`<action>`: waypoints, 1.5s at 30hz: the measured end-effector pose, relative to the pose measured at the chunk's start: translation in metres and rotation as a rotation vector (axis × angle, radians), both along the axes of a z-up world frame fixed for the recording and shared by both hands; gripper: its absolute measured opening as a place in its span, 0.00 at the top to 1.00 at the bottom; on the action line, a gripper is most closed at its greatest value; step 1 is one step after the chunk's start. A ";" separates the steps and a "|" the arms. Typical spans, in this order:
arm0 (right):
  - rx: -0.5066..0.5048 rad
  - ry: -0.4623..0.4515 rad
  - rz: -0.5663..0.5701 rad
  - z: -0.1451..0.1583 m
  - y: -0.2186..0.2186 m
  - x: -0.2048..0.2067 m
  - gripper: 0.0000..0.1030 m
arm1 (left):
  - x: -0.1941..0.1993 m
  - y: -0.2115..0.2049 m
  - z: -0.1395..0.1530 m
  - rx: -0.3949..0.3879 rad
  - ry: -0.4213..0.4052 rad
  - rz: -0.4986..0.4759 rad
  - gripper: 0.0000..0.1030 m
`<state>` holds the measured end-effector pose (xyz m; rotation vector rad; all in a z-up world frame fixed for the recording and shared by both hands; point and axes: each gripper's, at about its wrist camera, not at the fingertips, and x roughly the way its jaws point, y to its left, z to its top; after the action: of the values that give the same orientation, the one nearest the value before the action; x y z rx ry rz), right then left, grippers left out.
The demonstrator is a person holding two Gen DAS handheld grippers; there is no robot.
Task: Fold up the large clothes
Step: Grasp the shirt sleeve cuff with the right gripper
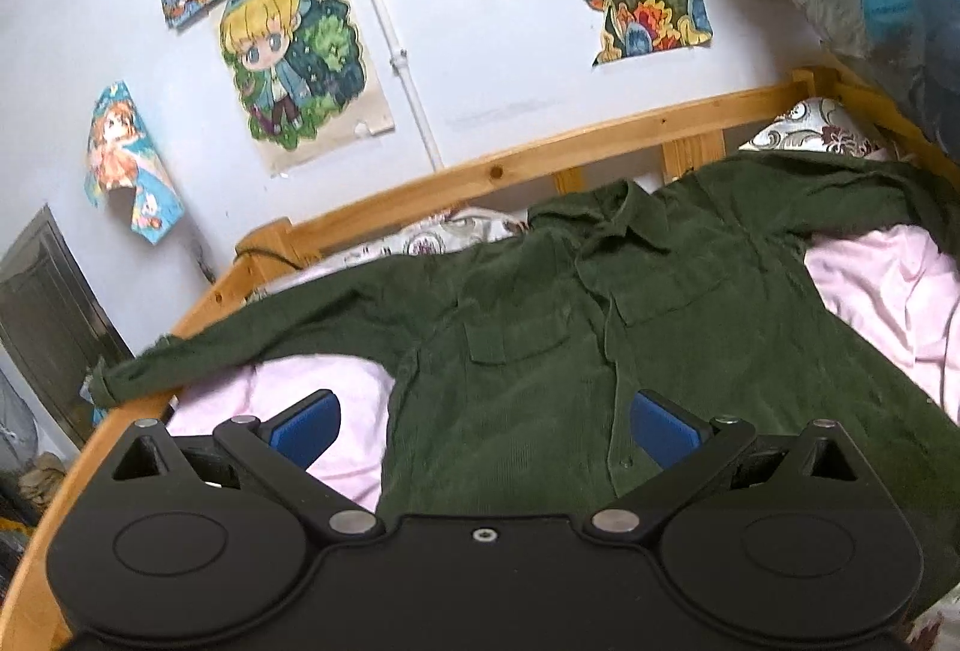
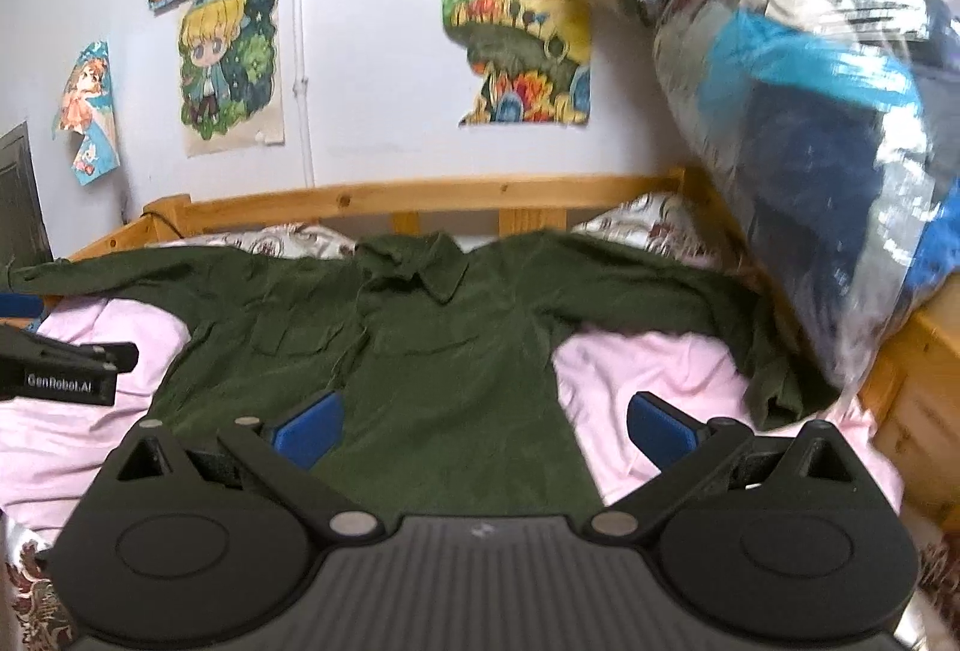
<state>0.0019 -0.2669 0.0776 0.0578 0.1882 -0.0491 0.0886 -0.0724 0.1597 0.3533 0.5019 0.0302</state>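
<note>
- Green shirt point(image 1: 540, 351): laid flat, front up, on the pink sheet point(image 1: 888, 291); collar point(image 2: 432, 267) turned toward the wooden bed rail point(image 1: 510, 165); sleeves spread out to both sides.
- Left gripper point(image 1: 483, 420): held above the shirt's lower body, blue pads point(image 1: 306, 426) spread wide, nothing gripped.
- Right gripper point(image 2: 483, 423): held over the shirt's hem area, jaws parted, nothing gripped.
- Clear plastic bag point(image 2: 810, 141): filled with clothes, seen at the bed's right.
- Drawings point(image 2: 228, 63): fixed to the wall.
</note>
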 end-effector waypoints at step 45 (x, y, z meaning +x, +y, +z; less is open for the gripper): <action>-0.282 0.334 -0.695 -0.097 -0.162 0.241 0.88 | 0.216 -0.023 -0.113 0.127 0.113 -0.304 0.00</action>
<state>0.2428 -0.4287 -0.0193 -0.1705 0.4861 -0.7805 0.3051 -0.0955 0.0470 0.5548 0.5544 -0.2544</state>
